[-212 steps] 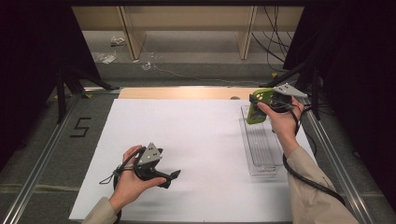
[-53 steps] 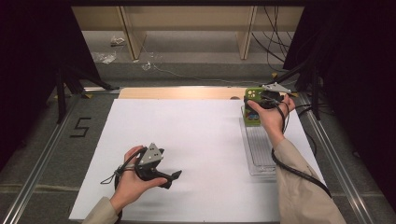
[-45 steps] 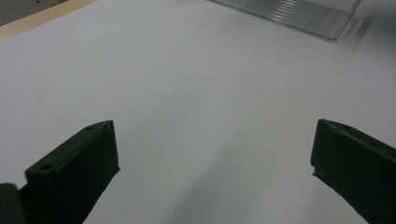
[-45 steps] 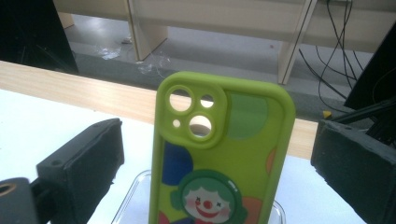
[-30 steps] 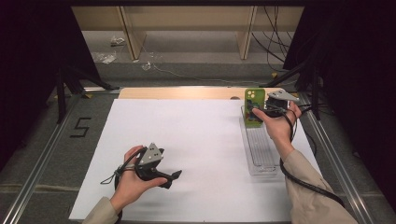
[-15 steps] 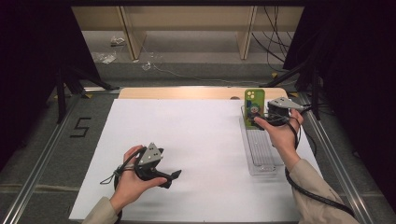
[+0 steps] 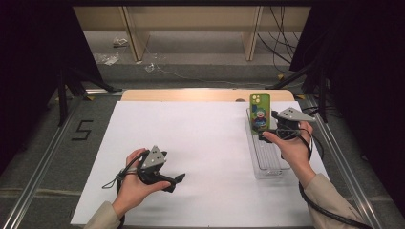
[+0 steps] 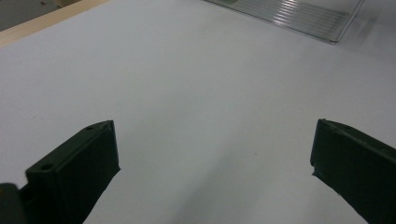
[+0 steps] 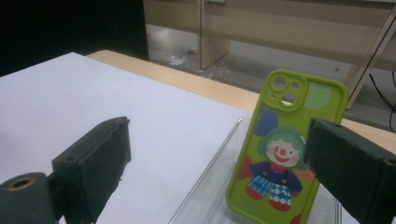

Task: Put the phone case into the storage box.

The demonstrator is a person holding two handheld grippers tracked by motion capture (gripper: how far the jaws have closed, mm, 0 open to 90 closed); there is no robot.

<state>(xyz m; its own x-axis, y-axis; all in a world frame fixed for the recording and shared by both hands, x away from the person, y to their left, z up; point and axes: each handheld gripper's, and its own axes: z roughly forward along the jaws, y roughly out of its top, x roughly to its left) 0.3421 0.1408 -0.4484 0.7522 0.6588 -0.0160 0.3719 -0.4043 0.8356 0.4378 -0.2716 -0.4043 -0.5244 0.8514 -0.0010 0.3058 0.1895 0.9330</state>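
A: Right gripper first. How do the jaws stand?

B: Spread wide, holding nothing. In the right gripper view the two black jaws sit far apart, with the phone case beyond them and nearer the right jaw. That jaw overlaps the case's edge in the picture; whether they touch, I cannot tell.

A: Where is the case?

B: Standing upright, a little tilted, at the far end of the clear tray. Its foot is inside the tray. It is green, with a clown printed on the back and camera holes at the top. In the high view the case rises just beside the right gripper, on its left.

A: And the tray?

B: Long and narrow, ribbed on the bottom, lying on the right side of the white sheet that covers the table. The right hand is over its right side.

A: Left gripper?

B: Also wide, nothing between the jaws. The left hand rests it low on the sheet, near the front left, well apart from the tray. In the left gripper view, one corner of the tray shows at the top edge.
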